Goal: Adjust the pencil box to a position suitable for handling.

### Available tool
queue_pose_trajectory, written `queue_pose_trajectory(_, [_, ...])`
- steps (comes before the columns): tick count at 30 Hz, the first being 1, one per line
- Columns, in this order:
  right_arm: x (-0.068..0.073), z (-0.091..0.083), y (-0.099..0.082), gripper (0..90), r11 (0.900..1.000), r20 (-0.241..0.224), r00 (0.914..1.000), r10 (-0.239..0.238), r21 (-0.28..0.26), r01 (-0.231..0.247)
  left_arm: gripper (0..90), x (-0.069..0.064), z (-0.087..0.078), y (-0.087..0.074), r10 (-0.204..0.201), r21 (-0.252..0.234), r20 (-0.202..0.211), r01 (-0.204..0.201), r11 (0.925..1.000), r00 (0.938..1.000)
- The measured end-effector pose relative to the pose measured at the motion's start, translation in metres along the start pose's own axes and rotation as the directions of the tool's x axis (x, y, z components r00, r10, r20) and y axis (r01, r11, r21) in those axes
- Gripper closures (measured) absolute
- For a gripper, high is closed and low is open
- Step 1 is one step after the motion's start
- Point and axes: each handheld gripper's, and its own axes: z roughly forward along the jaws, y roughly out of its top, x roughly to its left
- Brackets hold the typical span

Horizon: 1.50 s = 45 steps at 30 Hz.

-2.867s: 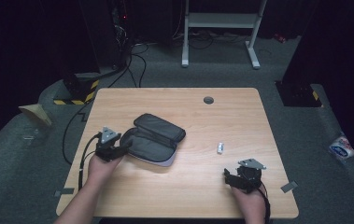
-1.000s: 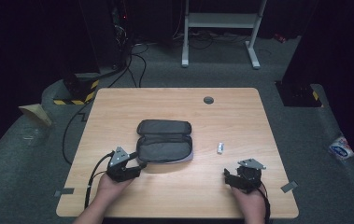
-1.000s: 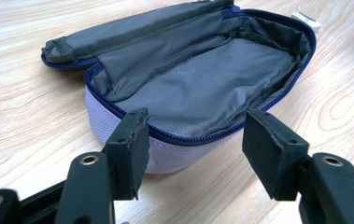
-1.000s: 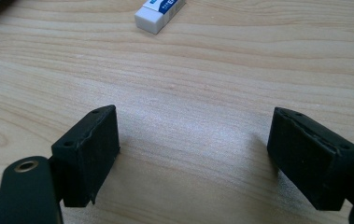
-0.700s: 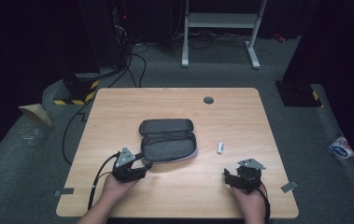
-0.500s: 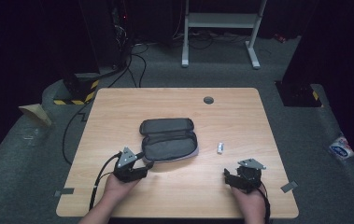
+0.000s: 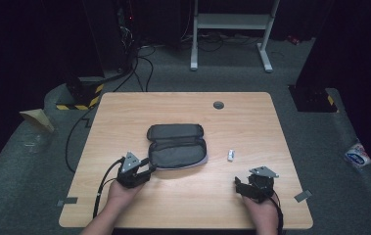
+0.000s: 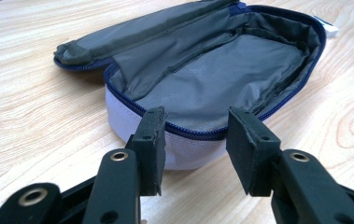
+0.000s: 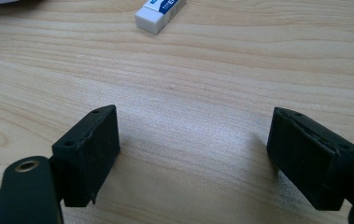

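The left gripper [image 8: 194, 140] has its fingers [image 8: 150, 140] parted by a moderate gap with nothing between them; in the left gripper view they sit just short of the near rim of an open pencil case [image 8: 221, 79], apart from it, though how close the tips come to the white outer wall cannot be told exactly. The case lies flat on the wooden surface [image 8: 34, 107], its grey lining facing up, a dark blue zip running round the edge, and its lid folded back on the far side.

The right gripper [image 9: 193, 154] has its fingers [image 9: 90, 149] spread wide and holding nothing, resting low over bare wood. Ahead of them, well apart, lies a small white eraser [image 9: 159, 11] in a blue-printed sleeve.

In the high view the left gripper [image 7: 141, 169] sits at the near left corner of the pencil case [image 7: 177, 147], held by the person's left hand [image 7: 122, 188], with a black cable trailing back off the near edge. The right gripper [image 7: 251, 185] is near the front right of the surface [image 7: 183, 105], held by the right hand [image 7: 261, 208]. The eraser [image 7: 230, 155] lies between the case and the right gripper, nearer the case. A dark round grommet [image 7: 218, 105] sits near the far edge. Beyond are grey floor, a white stand's legs [image 7: 232, 34] and loose cables.
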Motion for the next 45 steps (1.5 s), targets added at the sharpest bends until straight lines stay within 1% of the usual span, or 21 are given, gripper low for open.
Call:
queue_pose_trajectory(3, [0.0,0.0,0.0,16.6,1.0,0.0,1.0,0.0,0.0,0.0,58.6,0.002,0.002,0.001,0.006,0.001,-0.014,-0.006,1.0,0.9999])
queue_pose_trajectory(7, [0.0,0.0,0.0,16.7,1.0,0.0,1.0,0.0,0.0,0.0,58.5,0.007,0.003,0.001,-0.028,-0.004,-0.006,0.028,0.9996,0.9996])
queue_pose_trajectory(11, [0.0,0.0,0.0,16.7,1.0,-0.001,1.0,-0.002,-0.001,0.002,53.2,0.008,-0.004,0.003,-0.034,-0.035,0.007,0.034,0.9988,0.9994])
queue_pose_trajectory(14, [-0.001,0.0,0.0,16.7,1.0,-0.002,1.0,-0.002,0.0,0.002,53.1,0.01,-0.009,0.003,-0.036,-0.047,0.011,0.036,0.9983,0.9993])
queue_pose_trajectory(16, [-0.001,0.0,0.0,16.7,1.0,-0.002,1.0,-0.001,0.0,0.001,53.2,0.012,-0.012,0.004,-0.046,-0.056,0.011,0.047,0.9973,0.9989])
queue_pose_trajectory(18, [-0.001,0.0,0.0,16.7,1.0,-0.002,1.0,-0.001,0.0,0.001,54.1,0.014,-0.014,0.004,-0.048,-0.061,0.008,0.048,0.997,0.9988])
queue_pose_trajectory(20, [-0.001,0.0,0.0,16.7,1.0,-0.002,1.0,-0.001,0.0,0.001,56.1,0.017,-0.016,0.004,-0.059,-0.063,0.006,0.06,0.9962,0.9982])
queue_pose_trajectory(22, [-0.001,0.0,0.0,16.8,1.0,-0.002,1.0,-0.002,-0.001,0.002,59.0,0.021,-0.02,0.003,-0.076,-0.066,0.004,0.076,0.9949,0.9971])
queue_pose_trajectory(23, [-0.001,0.0,0.0,16.9,1.0,-0.002,1.0,-0.003,-0.001,0.003,59.4,0.024,-0.022,0.002,-0.073,-0.066,-0.002,0.072,0.9952,0.9974])
queue_pose_trajectory(26, [-0.001,0.0,0.0,17.1,1.0,-0.002,1.0,-0.002,-0.001,0.002,60.7,0.031,-0.025,0.001,-0.088,-0.065,-0.01,0.087,0.9941,0.9961])
queue_pose_trajectory(28, [-0.001,0.0,0.0,17.2,1.0,-0.002,1.0,-0.002,-0.001,0.002,61.5,0.037,-0.028,-0.001,-0.09,-0.063,-0.023,0.089,0.9941,0.9957])
queue_pose_trajectory(32, [-0.001,0.0,0.0,17.2,1.0,-0.002,1.0,-0.002,-0.001,0.002,61.8,0.051,-0.033,-0.006,-0.095,-0.049,-0.044,0.093,0.9944,0.9945])
queue_pose_trajectory(34, [-0.001,0.0,0.0,17.2,1.0,-0.002,1.0,-0.002,-0.001,0.002,61.9,0.059,-0.034,-0.01,-0.094,-0.03,-0.061,0.092,0.9953,0.9937])
queue_pose_trajectory(36, [-0.001,0.0,0.0,17.6,1.0,-0.002,1.0,-0.002,-0.002,0.002,62.1,0.067,-0.036,-0.015,-0.106,-0.017,-0.079,0.105,0.9944,0.9912])
queue_pose_trajectory(39, [-0.001,-0.001,0.0,17.9,1.0,0.0,1.0,-0.003,-0.003,0.003,61.6,0.078,-0.041,-0.022,-0.108,0.01,-0.115,0.11,0.9939,0.9875])
queue_pose_trajectory(40, [-0.001,-0.001,0.0,18.0,1.0,0.001,1.0,-0.002,-0.003,0.002,61.2,0.081,-0.042,-0.026,-0.111,0.022,-0.131,0.115,0.9932,0.9851])
queue_pose_trajectory(42, [-0.001,-0.001,-0.001,18.3,1.0,0.0,1.0,-0.008,-0.006,0.008,60.2,0.086,-0.044,-0.03,-0.116,0.044,-0.149,0.124,0.9913,0.9819])
queue_pose_trajectory(43, [-0.001,-0.001,-0.001,18.3,1.0,0.0,1.0,-0.001,-0.004,0.001,59.3,0.087,-0.045,-0.032,-0.108,0.056,-0.161,0.119,0.9913,0.9809])
queue_pose_trajectory(44, [-0.001,-0.001,-0.001,18.3,1.0,0.0,1.0,-0.002,-0.004,0.002,58.8,0.088,-0.046,-0.033,-0.105,0.062,-0.168,0.117,0.9912,0.9802])
queue_pose_trajectory(45, [-0.001,-0.001,-0.001,18.3,1.0,0.0,1.0,-0.002,-0.004,0.002,58.4,0.089,-0.046,-0.034,-0.101,0.078,-0.172,0.116,0.9902,0.9799])
